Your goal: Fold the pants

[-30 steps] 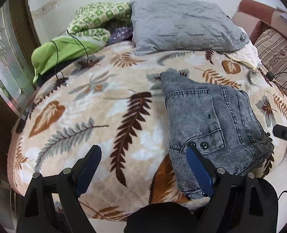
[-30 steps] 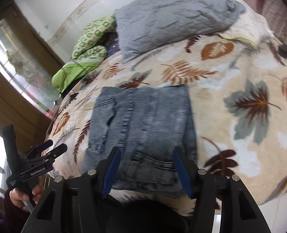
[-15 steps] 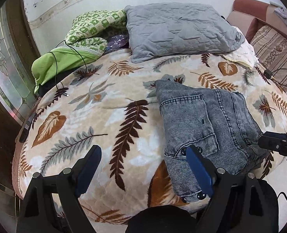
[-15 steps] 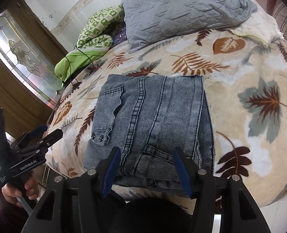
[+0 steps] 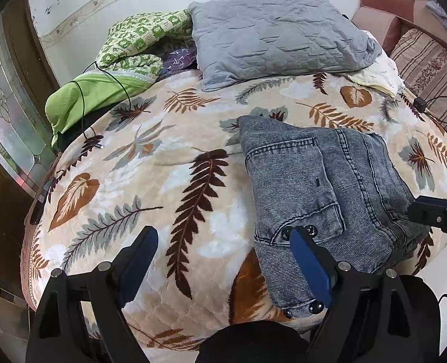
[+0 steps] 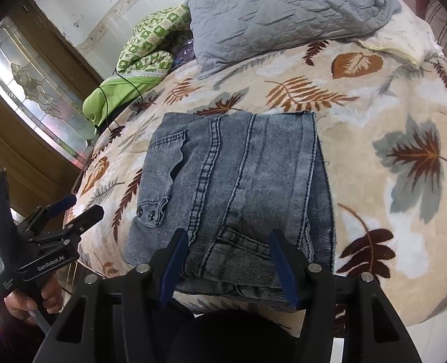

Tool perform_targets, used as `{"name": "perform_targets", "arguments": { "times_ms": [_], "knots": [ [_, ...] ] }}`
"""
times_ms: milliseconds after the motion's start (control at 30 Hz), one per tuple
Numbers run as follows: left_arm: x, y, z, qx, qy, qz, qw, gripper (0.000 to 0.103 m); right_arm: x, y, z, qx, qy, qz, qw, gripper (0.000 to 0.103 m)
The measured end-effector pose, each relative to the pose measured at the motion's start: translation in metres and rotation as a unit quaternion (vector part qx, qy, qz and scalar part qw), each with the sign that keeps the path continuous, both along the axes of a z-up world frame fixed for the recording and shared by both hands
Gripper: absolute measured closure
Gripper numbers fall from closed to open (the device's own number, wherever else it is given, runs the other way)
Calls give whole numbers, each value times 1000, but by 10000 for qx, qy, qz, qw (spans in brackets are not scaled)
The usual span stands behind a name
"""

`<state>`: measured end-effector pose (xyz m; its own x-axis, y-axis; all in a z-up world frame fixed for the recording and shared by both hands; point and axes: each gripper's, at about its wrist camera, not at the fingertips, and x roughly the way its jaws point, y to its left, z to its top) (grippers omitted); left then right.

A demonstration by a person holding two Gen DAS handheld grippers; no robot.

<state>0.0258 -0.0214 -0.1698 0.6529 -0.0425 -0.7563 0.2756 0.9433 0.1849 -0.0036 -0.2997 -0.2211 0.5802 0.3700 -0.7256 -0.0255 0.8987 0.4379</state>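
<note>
Pants (image 6: 232,193) sit folded in a compact rectangle at the bed's (image 6: 374,127) near edge, right of centre. Left tool (image 5: 223,257) is wide open over bare blanket, holding nothing. Right tool (image 6: 228,252) is half open, hovering over the stack's near edge, pads off the cloth. I judge the fold about done. If I tidy it, I'd press the near edge flat and square the layers without dragging. Denim is thick, grey washed, ribbed seams, snap pocket; the blanket is plush and grips.
</note>
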Motion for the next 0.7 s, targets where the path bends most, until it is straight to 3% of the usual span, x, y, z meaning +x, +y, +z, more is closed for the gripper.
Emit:
{"name": "perform_targets", "arguments": {
  "times_ms": [700],
  "knots": [
    [3,1,-11,140,116,-26,9998,14,3,-5,-6,60,94,-84,9999,43]
  ]
}}
